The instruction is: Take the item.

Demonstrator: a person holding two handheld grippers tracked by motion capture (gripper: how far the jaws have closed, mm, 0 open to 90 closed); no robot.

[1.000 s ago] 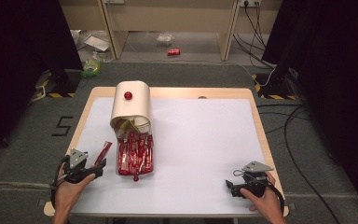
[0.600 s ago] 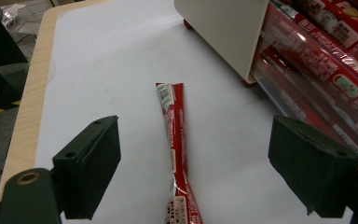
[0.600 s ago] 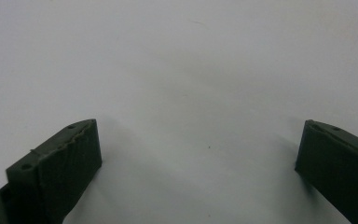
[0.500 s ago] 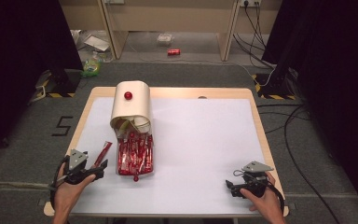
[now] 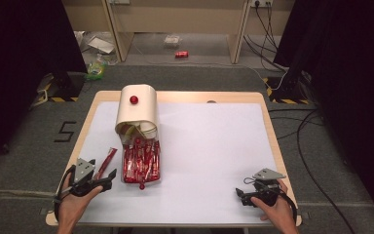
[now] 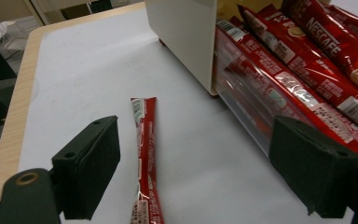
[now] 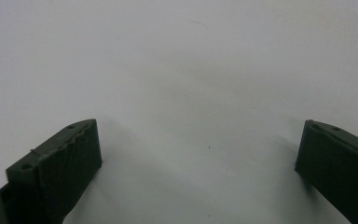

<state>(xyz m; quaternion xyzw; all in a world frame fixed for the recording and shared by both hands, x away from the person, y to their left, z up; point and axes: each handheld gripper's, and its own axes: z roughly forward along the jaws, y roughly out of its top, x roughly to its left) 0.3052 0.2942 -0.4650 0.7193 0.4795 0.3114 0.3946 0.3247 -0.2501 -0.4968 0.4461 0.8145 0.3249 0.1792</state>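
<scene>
A single red coffee stick sachet (image 5: 106,161) (image 6: 145,154) lies flat on the white table cover, left of a clear drawer (image 5: 141,165) (image 6: 242,107) full of several like sachets. The drawer is pulled out of a cream box (image 5: 136,109) with a red knob on top. My left gripper (image 5: 110,178) (image 6: 196,140) sits at the near left. Its jaws have just been opening and now stand wide. The near end of the sachet lies between them, touched by neither pad. My right gripper (image 5: 238,195) (image 7: 200,135) rests open at the near right over bare cover.
The white cover (image 5: 209,146) spans the wooden table (image 5: 268,117). The drawer's wall runs close to my left gripper's right jaw. A red knob (image 5: 141,185) sticks out of the drawer's near end. Cables and litter lie on the floor beyond the table.
My left gripper's jaws stand slightly wider than a second ago. The sachet, the drawer and my right gripper have not moved.
</scene>
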